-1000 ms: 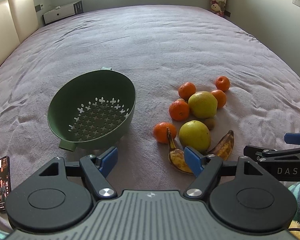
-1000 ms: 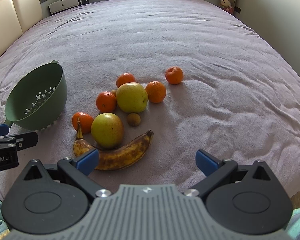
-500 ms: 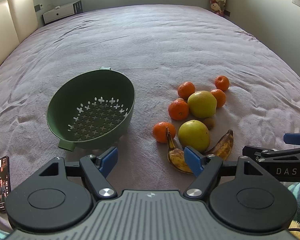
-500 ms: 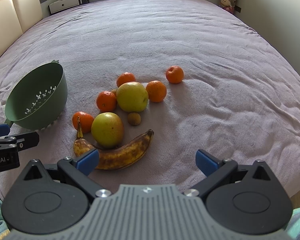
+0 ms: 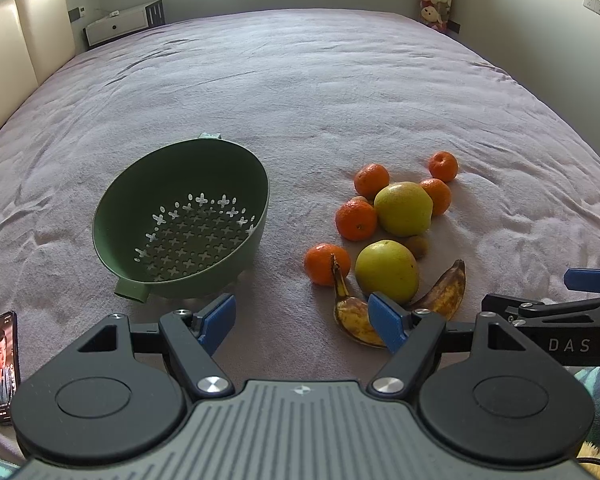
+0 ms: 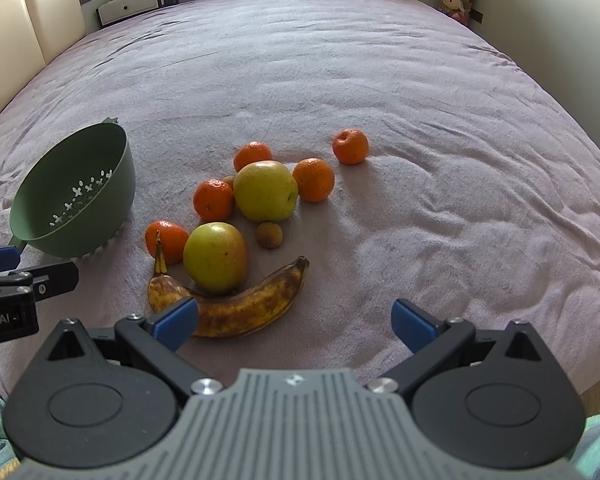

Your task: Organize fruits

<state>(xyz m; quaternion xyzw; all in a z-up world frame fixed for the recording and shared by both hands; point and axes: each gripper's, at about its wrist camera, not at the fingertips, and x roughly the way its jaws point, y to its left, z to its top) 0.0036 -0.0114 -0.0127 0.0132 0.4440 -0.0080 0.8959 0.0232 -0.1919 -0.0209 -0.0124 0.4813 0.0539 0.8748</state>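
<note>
The fruits lie in a loose group on the bed (image 6: 420, 92): a brown-spotted banana (image 6: 240, 306) curves under the near green apple (image 6: 215, 257), a second apple (image 6: 265, 190) sits behind it, and five mandarins (image 6: 213, 199) lie around them. A small brown fruit (image 6: 269, 234), maybe a kiwi, lies between. The green colander (image 5: 180, 220) stands tilted to their left. The left gripper (image 5: 305, 320) and the right gripper (image 6: 295, 317) both hover with fingers spread, holding nothing. A phone (image 5: 3, 366) lies at the bed's near edge.

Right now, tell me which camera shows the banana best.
The right wrist view. There the banana shows nearly whole, curving below an apple, with only one stretch behind a blue fingertip. In the left wrist view the banana is split in two by the left gripper's fingertip and that apple.
</note>
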